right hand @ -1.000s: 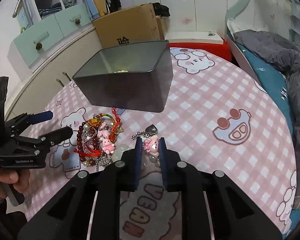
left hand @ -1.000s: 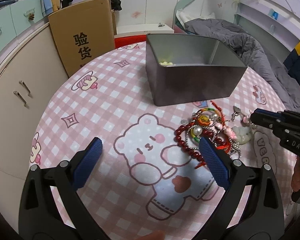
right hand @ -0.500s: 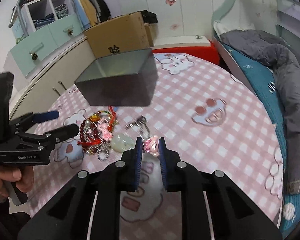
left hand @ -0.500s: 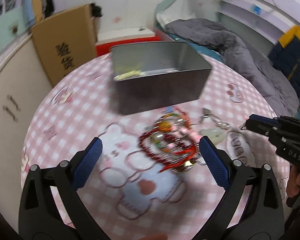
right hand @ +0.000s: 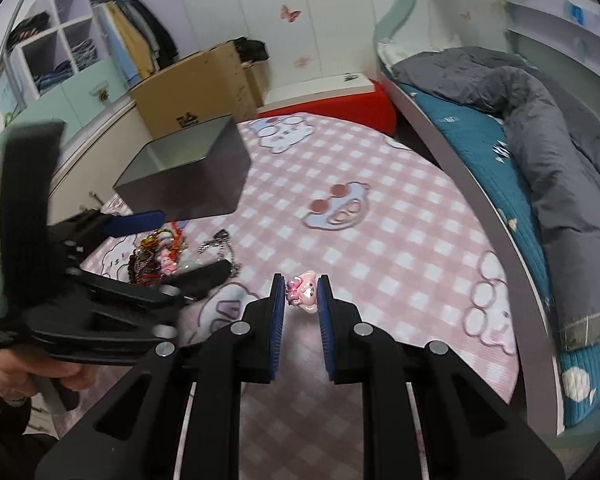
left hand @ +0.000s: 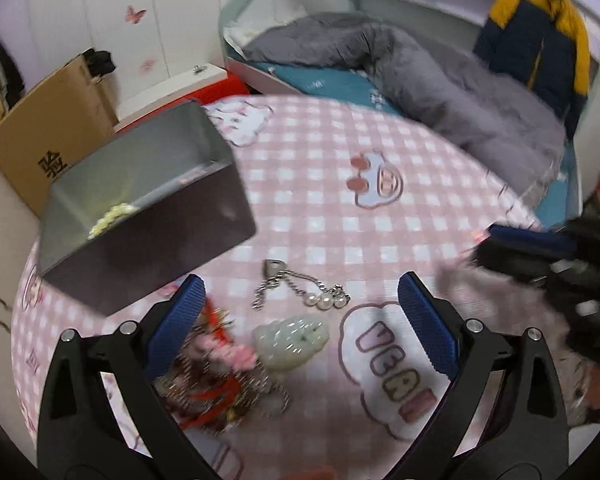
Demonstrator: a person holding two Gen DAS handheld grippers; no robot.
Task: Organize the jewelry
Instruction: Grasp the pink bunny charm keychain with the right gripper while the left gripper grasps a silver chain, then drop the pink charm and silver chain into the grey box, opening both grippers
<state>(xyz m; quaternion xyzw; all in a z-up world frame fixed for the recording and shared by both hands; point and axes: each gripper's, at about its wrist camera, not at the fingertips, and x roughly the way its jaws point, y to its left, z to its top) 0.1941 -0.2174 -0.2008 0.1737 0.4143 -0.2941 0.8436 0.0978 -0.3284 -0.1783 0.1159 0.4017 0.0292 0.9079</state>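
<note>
My right gripper [right hand: 301, 295] is shut on a small pink pig charm [right hand: 304, 291] and holds it above the pink checked tablecloth. My left gripper [left hand: 298, 312] is open and empty, low over the jewelry. Between its fingers lie a pale jade pendant [left hand: 291, 340] and a silver chain with pearls [left hand: 300, 290]. A tangled pile of red beads and pink charms [left hand: 216, 376] lies under its left finger. The grey metal box [left hand: 140, 208] stands at the left with a yellowish bead bracelet [left hand: 112, 216] inside. The box [right hand: 188, 176] and the pile [right hand: 156, 256] also show in the right wrist view.
The round table's cloth [right hand: 380, 240] ends near a bed with a grey duvet [right hand: 540, 120] on the right. A cardboard carton [right hand: 196, 84] and a red stool [right hand: 340, 104] stand behind the table. Cupboards [right hand: 60, 80] line the left wall.
My left gripper has swung right, from the red bead pile to over the jade pendant and the chain. My right gripper has lifted and pulled back with the pig charm.
</note>
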